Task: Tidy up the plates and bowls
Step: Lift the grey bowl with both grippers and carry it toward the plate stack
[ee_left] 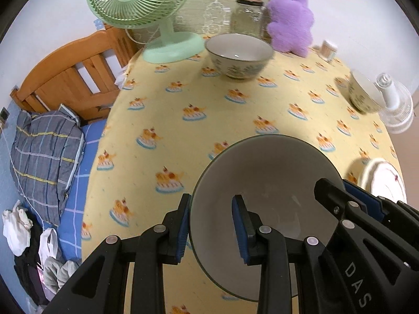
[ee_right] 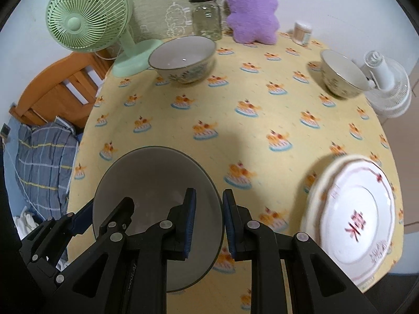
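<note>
A plain grey bowl (ee_left: 267, 178) (ee_right: 152, 178) hangs above the yellow tablecloth, held from both sides. My left gripper (ee_left: 212, 225) is shut on its left rim, one finger inside and one outside. My right gripper (ee_right: 209, 219) is shut on the opposite rim in the same way; it also shows at the right of the left wrist view. A floral bowl (ee_left: 239, 55) (ee_right: 183, 57) stands at the back near the green fan. A second floral bowl (ee_left: 364, 94) (ee_right: 340, 73) sits at the right. A white plate (ee_left: 385, 183) (ee_right: 361, 209) with red markings lies at the near right.
At the back of the table (ee_right: 235, 136) stand a green fan (ee_right: 86, 18), a glass jar (ee_right: 207, 18), a purple plush toy (ee_right: 251, 13) and a small cup (ee_right: 302, 32). A white fan (ee_right: 387, 86) lies at the right edge. Left of the table is a bed with a pillow (ee_left: 44, 157).
</note>
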Demonstrator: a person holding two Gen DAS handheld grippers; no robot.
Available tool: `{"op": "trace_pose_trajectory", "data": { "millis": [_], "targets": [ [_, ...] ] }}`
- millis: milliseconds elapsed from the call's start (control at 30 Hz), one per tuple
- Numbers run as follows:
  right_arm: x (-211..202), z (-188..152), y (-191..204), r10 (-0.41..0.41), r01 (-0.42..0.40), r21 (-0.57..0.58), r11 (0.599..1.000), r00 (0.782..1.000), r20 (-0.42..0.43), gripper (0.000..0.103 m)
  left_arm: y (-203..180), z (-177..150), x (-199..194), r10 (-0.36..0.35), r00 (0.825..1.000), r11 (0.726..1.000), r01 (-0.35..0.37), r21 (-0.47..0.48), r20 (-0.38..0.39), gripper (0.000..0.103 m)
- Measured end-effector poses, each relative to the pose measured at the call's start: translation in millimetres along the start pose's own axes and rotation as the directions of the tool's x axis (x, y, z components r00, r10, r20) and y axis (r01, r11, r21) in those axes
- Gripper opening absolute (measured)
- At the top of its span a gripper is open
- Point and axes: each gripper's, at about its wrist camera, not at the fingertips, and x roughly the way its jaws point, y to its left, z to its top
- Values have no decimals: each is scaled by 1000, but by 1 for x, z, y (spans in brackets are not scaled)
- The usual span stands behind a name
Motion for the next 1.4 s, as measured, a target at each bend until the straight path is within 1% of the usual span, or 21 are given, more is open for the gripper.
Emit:
{"op": "trace_pose_trajectory", "data": {
  "millis": [367,633,833,900,933,1200,1300,1400],
  "targets": [
    [-20,-33,-39,-19,20,24,1000,1000,-24,24,-35,-29,-13,-36,999,999,37,35,-25,30],
    [-19,-49,-52,-31,33,27,999,998,-58,24,-49,-46,-10,-43,997,998,46,41,-69,30],
    [-12,-53,-57,-32,34,29,999,996,-81,24,-51,-50,-4,-43,995,998,47,38,-94,30],
    [-6,-53,-57,-47,49,21,999,994,-97,24,-52,-52,0,-44,994,998,48,39,-105,30],
    [-3,-53,-57,-53,55,18,998,994,-100,24,-53,-52,0,-40,994,998,44,42,-97,30],
    [-1,-44,-56,-54,54,5,999,996,-70,24,-53,-43,3,-36,996,999,38,36,-80,30],
    [0,-42,-56,-51,51,7,999,996,-72,24,-53,-42,4,-41,995,998,45,37,-87,35],
    [4,-42,-57,-29,30,12,999,995,-95,25,-54,-40,7,-45,994,998,49,45,-99,41]
  ]
}}
